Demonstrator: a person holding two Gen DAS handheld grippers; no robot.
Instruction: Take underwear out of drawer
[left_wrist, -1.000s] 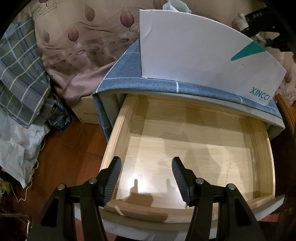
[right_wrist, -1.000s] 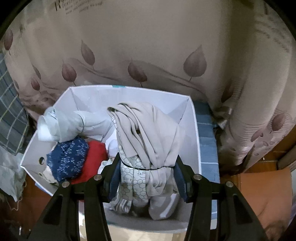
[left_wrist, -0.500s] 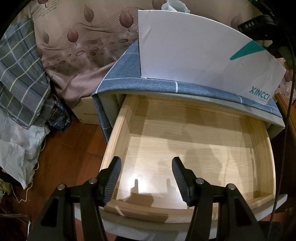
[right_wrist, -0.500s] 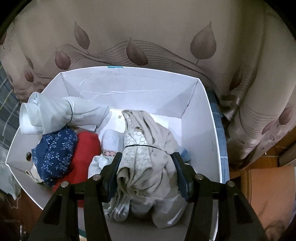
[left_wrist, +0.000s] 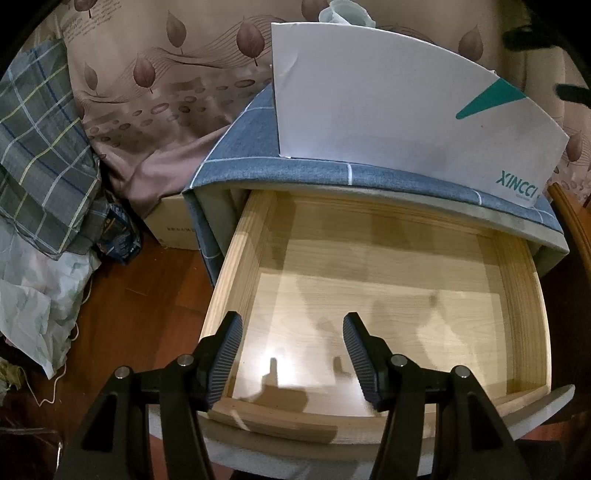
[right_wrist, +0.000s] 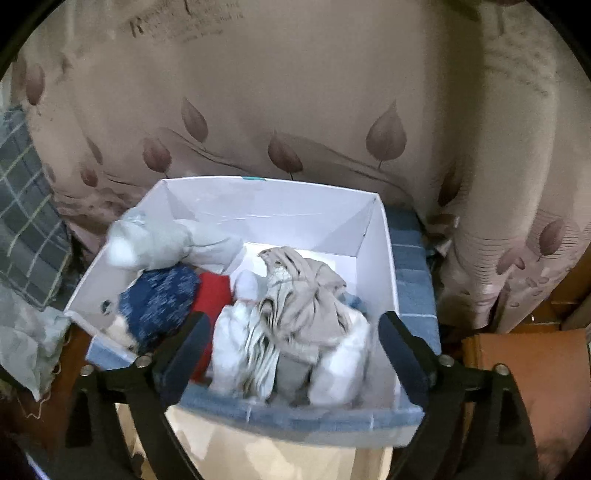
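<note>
Right claw (right_wrist: 291, 347) seen opening, nothing gripped, beige underwear (right_wrist: 306, 306) dropped in white box's (right_wrist: 376, 258) front right corner, left claw (left_wrist: 292, 354) held open over wooden drawer (left_wrist: 521, 295).

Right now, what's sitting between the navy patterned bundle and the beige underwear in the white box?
In the right wrist view, a red garment and a white piece lie between the navy bundle and the beige underwear.

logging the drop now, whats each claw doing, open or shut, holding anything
Left claw: open, holding nothing, over the drawer.
Right claw: opening, holding nothing, the beige underwear lies loose in the white box.
</note>
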